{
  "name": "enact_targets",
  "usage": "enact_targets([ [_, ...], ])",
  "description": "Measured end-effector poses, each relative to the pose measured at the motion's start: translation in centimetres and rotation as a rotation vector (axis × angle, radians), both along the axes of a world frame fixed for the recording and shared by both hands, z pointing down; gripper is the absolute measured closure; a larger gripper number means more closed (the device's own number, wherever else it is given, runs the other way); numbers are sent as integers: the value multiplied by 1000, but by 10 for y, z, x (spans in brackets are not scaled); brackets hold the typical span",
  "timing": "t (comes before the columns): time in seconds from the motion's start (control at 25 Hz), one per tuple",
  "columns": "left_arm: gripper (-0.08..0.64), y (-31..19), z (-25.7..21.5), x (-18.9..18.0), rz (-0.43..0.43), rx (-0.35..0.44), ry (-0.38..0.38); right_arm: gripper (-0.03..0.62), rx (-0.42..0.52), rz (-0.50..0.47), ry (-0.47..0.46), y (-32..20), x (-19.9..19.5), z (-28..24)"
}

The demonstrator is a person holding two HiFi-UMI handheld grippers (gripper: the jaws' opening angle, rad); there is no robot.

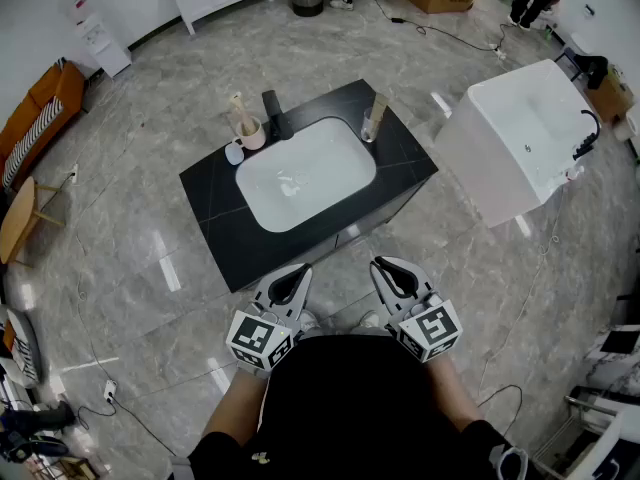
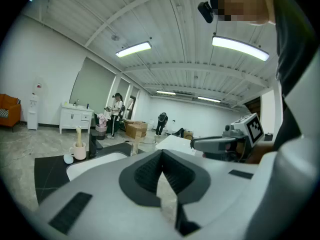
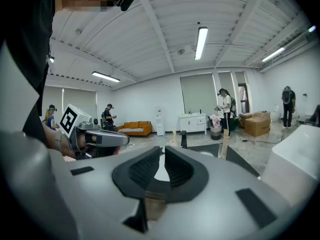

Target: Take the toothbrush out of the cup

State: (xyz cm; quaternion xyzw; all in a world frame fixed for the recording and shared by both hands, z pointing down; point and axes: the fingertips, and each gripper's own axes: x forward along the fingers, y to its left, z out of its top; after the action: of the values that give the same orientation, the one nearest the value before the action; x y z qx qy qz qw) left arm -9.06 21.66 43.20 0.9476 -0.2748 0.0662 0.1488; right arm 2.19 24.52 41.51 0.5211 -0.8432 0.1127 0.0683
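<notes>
Both closed empty, left tongs point(image 1: 296, 273), right tongs point(image 1: 386, 266), toothbrush point(image 1: 238, 108) small, indistinct in cup point(image 1: 251, 134)

No words, brands or numbers can be read anywhere. Only coded black-and-white square markers show, on the cubes of the left gripper point(image 1: 302, 268) and right gripper point(image 1: 379, 263).

I see a black desk point(image 1: 215, 218) standing on a grey marbled floor point(image 1: 130, 148), with a white basin point(image 1: 305, 173) sunk into its middle. Along the far edge, towards the left corner, a pink cup point(image 1: 250, 133) sits with a pale toothbrush point(image 1: 238, 108) upright in it. A small white round thing point(image 1: 234, 154) lies just beside the cup, and a black faucet point(image 1: 275, 116) rises just to its right. Near the far right corner stands a tall tan object point(image 1: 374, 118); I can't tell what it is.
</notes>
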Motion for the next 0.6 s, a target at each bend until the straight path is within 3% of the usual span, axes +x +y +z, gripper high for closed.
enact_targets([
  [0.36,538,-21,5,-46,-25,-74,48,540,-6,11,13,-17,-41,6],
  [0.6,538,-38,19,-79,-30,-79,50,540,-7,102,-1,-33,-46,9],
])
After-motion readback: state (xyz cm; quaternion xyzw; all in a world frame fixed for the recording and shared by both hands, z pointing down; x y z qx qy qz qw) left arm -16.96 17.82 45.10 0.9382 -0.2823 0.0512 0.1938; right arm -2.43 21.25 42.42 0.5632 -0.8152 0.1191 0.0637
